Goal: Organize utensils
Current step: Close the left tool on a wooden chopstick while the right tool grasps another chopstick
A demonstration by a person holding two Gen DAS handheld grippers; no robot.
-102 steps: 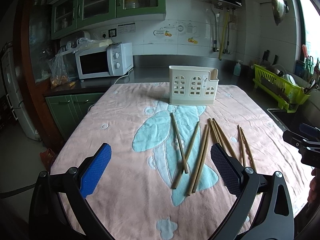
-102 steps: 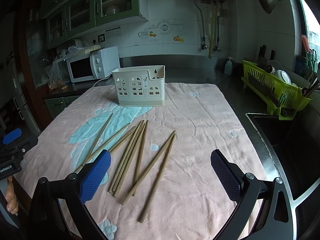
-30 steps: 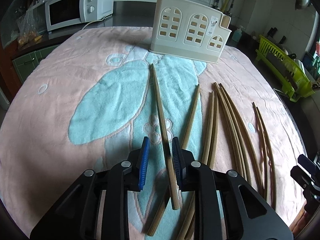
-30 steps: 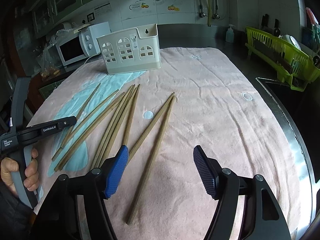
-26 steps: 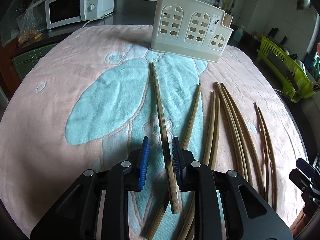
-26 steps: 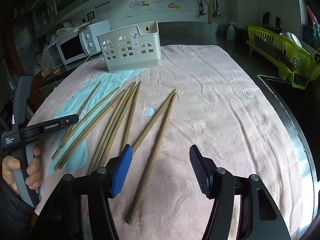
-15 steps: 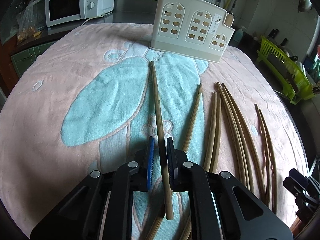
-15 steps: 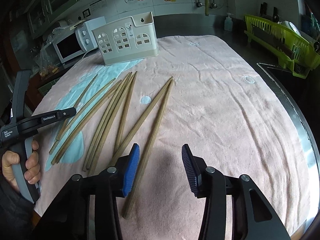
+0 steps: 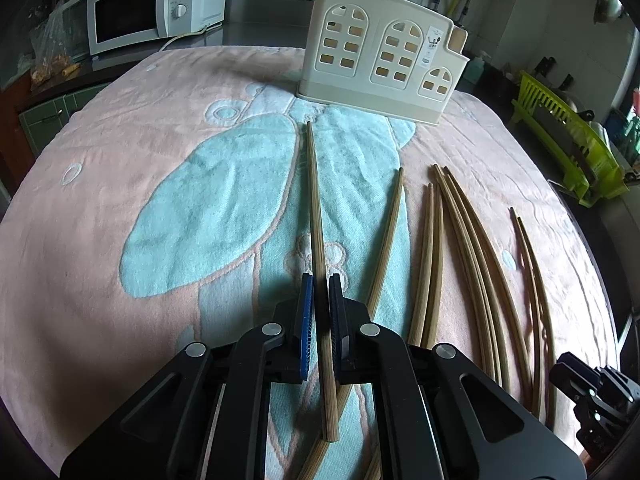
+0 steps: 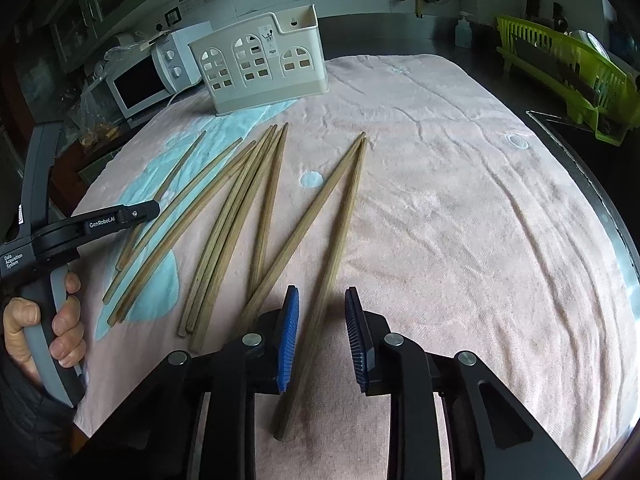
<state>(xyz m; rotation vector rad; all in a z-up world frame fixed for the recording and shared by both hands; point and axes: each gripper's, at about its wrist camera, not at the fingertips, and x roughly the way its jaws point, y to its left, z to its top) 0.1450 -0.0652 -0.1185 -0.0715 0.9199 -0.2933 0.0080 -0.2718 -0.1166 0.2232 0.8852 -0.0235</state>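
Note:
Several bamboo chopsticks lie spread on a pink and teal towel. A cream utensil holder stands at the towel's far side, also visible in the right wrist view. My left gripper is shut on the leftmost chopstick, which runs straight ahead toward the holder. My right gripper straddles the rightmost chopstick. Its jaws are closing, and a gap still shows on both sides of the stick. A hand grips the left tool's handle.
A white microwave sits on the counter at the far left. A green dish rack stands at the right, beyond the towel and the metal counter edge. The right tool's tip shows low right in the left wrist view.
The left jaws narrowed and clamped onto the leftmost chopstick. The right jaws went from wide to a narrow gap around the rightmost chopstick. Both hands stayed almost in place.

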